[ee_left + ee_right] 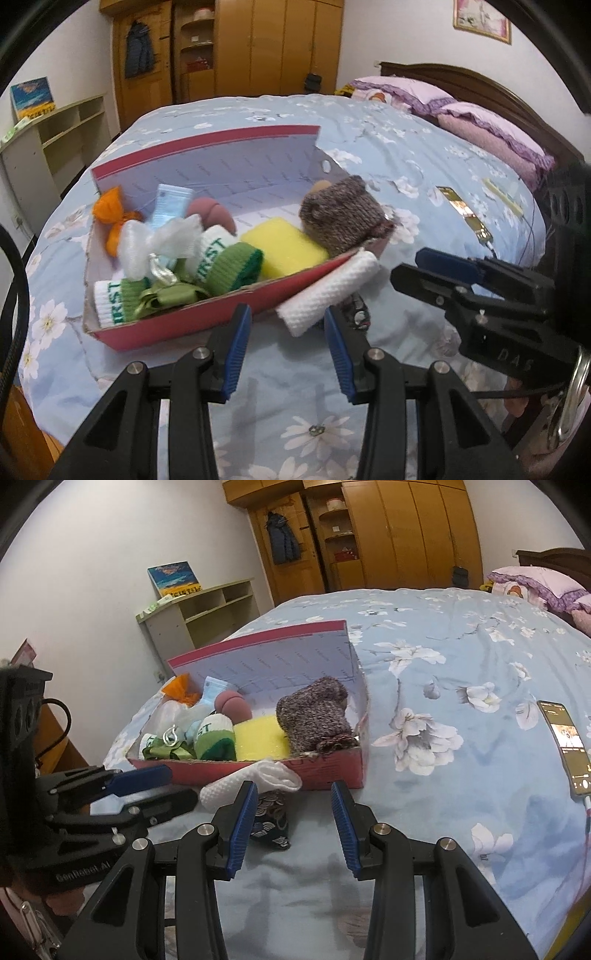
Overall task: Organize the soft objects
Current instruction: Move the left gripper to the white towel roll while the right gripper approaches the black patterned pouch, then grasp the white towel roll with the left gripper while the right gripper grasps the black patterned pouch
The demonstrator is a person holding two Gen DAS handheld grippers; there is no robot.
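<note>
Left wrist: white cloth (325, 295) touching box (207, 325) near edge.

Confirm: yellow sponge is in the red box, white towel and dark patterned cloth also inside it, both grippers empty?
Not quite. The white towel and dark patterned cloth lie on the bed outside the red box, against its front wall, as the right wrist view shows. The rest holds.

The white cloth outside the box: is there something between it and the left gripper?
Nothing visible blocks it. The white cloth lies on the bed against the red box's near wall, straight ahead of the open left gripper. A small dark patterned item lies just beside the cloth, partly under it.
</note>
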